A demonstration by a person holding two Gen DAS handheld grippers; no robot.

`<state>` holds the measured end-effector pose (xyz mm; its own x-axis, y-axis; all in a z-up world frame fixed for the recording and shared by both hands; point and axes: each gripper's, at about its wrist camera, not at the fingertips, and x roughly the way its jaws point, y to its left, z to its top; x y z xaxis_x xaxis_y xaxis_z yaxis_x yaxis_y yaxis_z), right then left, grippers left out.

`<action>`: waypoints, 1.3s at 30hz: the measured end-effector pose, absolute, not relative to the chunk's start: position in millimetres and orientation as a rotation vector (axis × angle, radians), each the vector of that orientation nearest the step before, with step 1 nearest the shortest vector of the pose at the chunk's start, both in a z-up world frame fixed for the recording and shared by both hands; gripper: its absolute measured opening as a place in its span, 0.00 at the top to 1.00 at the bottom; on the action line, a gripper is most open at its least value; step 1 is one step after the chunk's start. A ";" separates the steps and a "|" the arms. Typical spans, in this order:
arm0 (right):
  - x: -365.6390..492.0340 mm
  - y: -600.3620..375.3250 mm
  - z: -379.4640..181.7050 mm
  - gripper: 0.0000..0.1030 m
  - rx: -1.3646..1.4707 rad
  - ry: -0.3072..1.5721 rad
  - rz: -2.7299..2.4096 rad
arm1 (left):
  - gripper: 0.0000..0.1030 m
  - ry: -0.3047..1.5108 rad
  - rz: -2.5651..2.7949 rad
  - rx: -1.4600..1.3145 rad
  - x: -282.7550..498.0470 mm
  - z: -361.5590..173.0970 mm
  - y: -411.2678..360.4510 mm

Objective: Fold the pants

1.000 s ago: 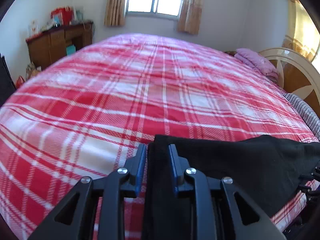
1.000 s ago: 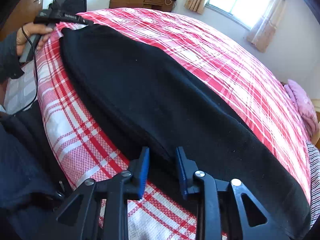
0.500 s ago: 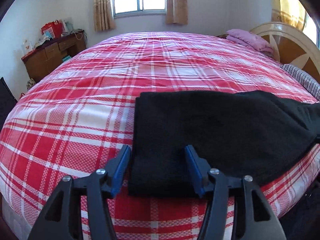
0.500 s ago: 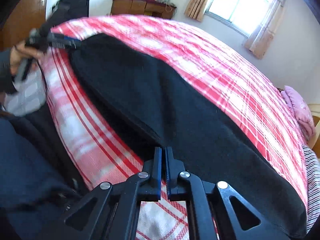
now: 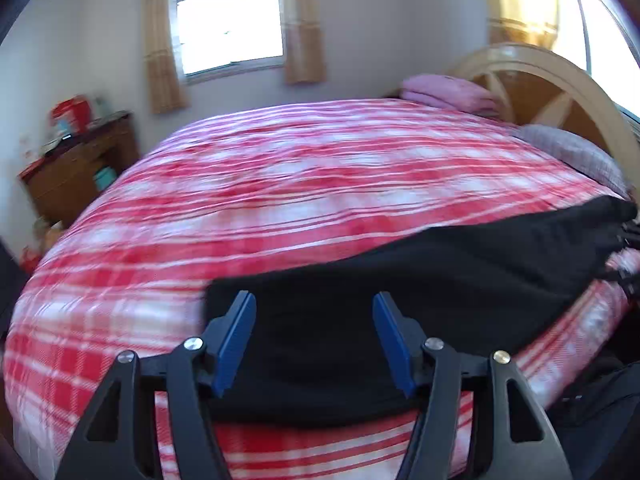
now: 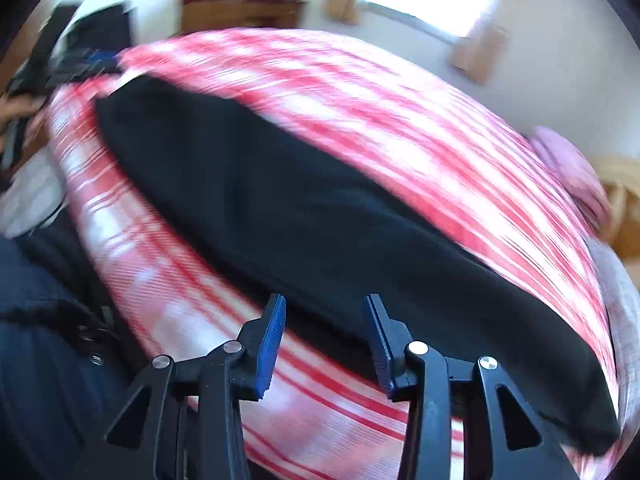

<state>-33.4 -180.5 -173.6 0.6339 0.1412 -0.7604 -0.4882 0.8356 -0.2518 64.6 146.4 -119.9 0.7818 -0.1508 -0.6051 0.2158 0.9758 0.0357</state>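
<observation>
Pants (image 5: 420, 280), black and laid out long, lie along the near edge of the bed (image 5: 320, 184), on its red-and-white plaid cover. One end of them sits squared off under the left gripper (image 5: 314, 338), and the rest runs away to the right side of that view, where it widens toward the bed's edge. From the right wrist view the same pants (image 6: 280, 208) stretch as a dark band from the far left corner of the bed (image 6: 400, 112) down to the lower right. The left gripper hangs just above the cloth with its jaws opening; its blue pads (image 5: 236, 336) stand well apart and nothing is pinched between them, only the fabric lying below. The right gripper (image 6: 325, 342) is the same, jaws opening, pads clear of the cloth, poised over the pants' near hem where black meets plaid. Both views are blurred. A pink folded blanket (image 5: 448, 94) rests by the wooden headboard (image 5: 560, 92), with a grey striped pillow (image 5: 572, 152) beside it. A curtained window (image 5: 228, 28) is lit on the far wall, and a wooden dresser (image 5: 76, 168) with red things on top stands at the left.
</observation>
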 end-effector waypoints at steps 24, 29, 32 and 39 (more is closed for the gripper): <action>-41.9 -553.9 -125.1 0.58 0.721 0.917 -0.221 | 0.38 0.851 -0.618 0.229 93.3 -173.5 -18.6; -49.6 -552.2 -121.2 0.45 0.915 0.898 -0.131 | 0.38 0.842 -0.613 0.238 97.9 -177.0 -21.3; -42.7 -546.2 -121.5 0.45 0.954 0.897 -0.133 | 0.38 0.839 -0.615 0.232 99.2 -177.7 -20.9; -1.8 -552.4 -140.6 0.83 0.975 0.923 -0.236 | 0.38 0.832 -0.623 0.216 99.0 -178.2 -17.8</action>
<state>-1.8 -552.4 -140.6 0.6122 0.2150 -0.7609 0.5541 0.5699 0.6068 99.0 -17.8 -178.2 0.5086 -0.4309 -0.7454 0.5943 0.8022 -0.0582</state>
